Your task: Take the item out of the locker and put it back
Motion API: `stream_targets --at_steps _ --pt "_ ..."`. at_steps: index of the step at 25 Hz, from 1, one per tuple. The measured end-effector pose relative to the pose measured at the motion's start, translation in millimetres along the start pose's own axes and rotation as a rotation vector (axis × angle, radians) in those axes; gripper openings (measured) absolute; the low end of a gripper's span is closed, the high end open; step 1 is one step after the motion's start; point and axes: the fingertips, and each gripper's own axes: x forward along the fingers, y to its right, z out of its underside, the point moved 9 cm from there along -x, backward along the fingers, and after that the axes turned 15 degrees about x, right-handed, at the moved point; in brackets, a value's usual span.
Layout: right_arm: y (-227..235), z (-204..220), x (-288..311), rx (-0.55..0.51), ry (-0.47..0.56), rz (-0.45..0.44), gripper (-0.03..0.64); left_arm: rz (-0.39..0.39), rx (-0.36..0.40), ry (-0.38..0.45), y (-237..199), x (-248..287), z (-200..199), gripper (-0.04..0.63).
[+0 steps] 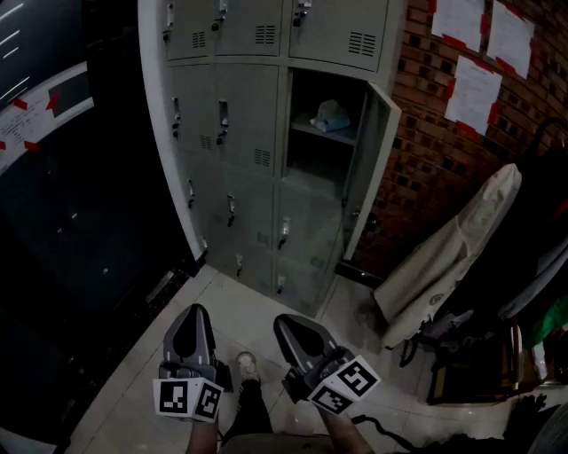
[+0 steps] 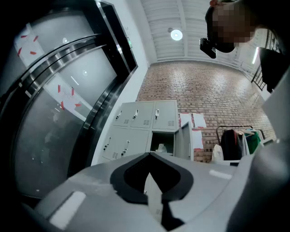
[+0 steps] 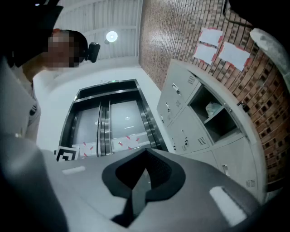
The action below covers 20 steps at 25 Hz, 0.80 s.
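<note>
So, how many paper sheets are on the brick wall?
3: upper left sheet, upper right sheet, lower sheet, all right of the open locker. Others may be out of view.

A locker lobby, by the look; grey steel lockers against a brick wall; lift doors close by.

Brick wall w/ papers, pale coat draped nearby.

An item sits on the shelf inside the open locker.
</note>
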Motion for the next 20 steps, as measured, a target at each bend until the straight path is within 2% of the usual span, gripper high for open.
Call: stream_targets --at_steps 4,8,13,16,20 --pt "36 0 59 -0.006 -0.029 -0.018 -0.003 0.002 -0.004 0.009 -28 62 13 0.006" --pt "84 -22 134 -0.028 -0.004 0.01 -0.003 0.039 0.022 0.021 -68 143 19 0.006" --pt "135 -58 228 -0.131 0.025 0.035 -0.004 0.092 0.018 0.032 -119 250 30 0.006" --pt "162 -75 263 -0.165 0.054 0.061 -0.003 0.136 0.011 0.04 -131 298 37 0.006" --pt "188 -89 280 -0.169 0.062 0.098 -0.005 0.183 -0.012 0.013 -130 334 49 0.005"
